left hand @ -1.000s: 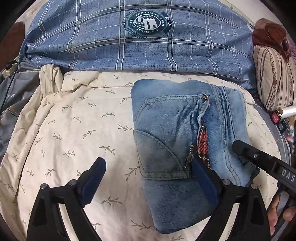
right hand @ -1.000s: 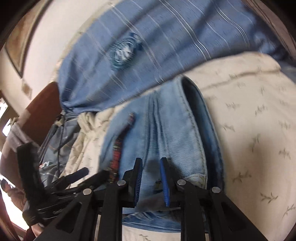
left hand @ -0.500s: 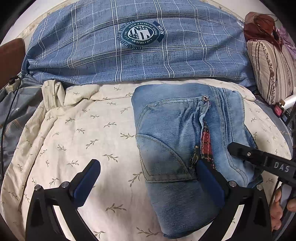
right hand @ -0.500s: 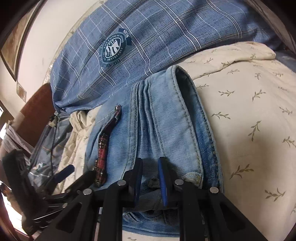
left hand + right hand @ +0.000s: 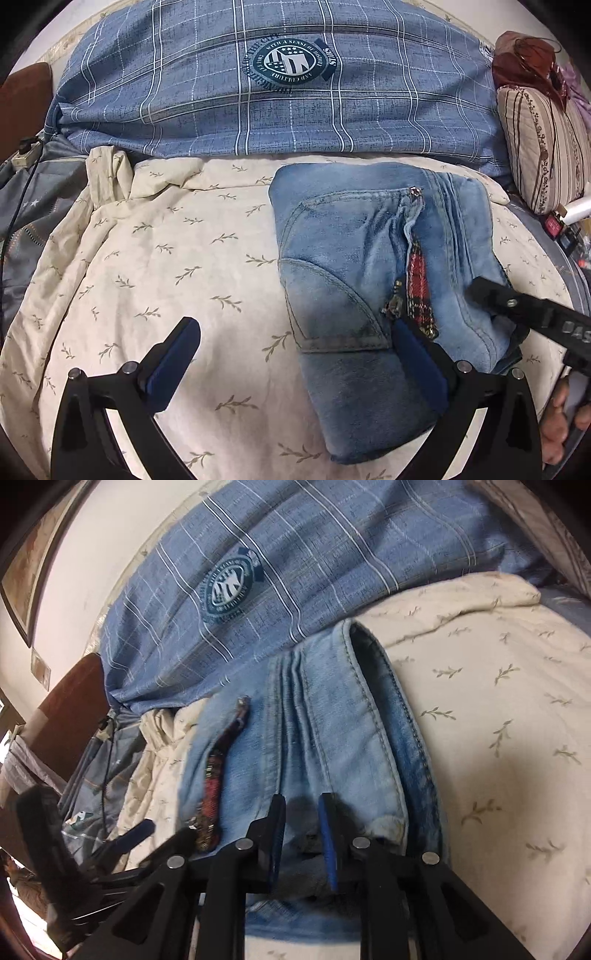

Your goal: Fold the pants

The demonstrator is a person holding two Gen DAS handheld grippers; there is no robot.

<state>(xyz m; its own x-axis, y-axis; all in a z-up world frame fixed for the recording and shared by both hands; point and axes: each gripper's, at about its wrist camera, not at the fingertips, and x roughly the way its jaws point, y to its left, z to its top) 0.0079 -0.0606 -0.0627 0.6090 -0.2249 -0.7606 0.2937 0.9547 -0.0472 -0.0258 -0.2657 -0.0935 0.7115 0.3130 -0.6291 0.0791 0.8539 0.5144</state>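
Observation:
Light blue jeans (image 5: 351,266) lie folded into a compact bundle on the cream leaf-print sheet (image 5: 166,266), with a red plaid strip (image 5: 417,288) along the zipper. My left gripper (image 5: 295,362) is open wide and empty, its right finger (image 5: 417,365) over the near part of the jeans. My right gripper (image 5: 301,834) has its jaws a narrow gap apart, low over the near edge of the jeans (image 5: 332,720); whether cloth is pinched between them does not show. Its finger (image 5: 517,306) appears in the left wrist view at the jeans' right side.
A blue plaid pillow (image 5: 277,81) with a round emblem lies behind the jeans. A striped cushion (image 5: 539,147) sits at the far right, grey bedding (image 5: 33,206) with a cable at the left. A brown headboard (image 5: 70,705) and white wall (image 5: 92,554) stand beyond.
The left wrist view has shifted slightly, the jeans sitting a little higher in frame. The right gripper stays low at the jeans' edge with jaws still narrowly apart.

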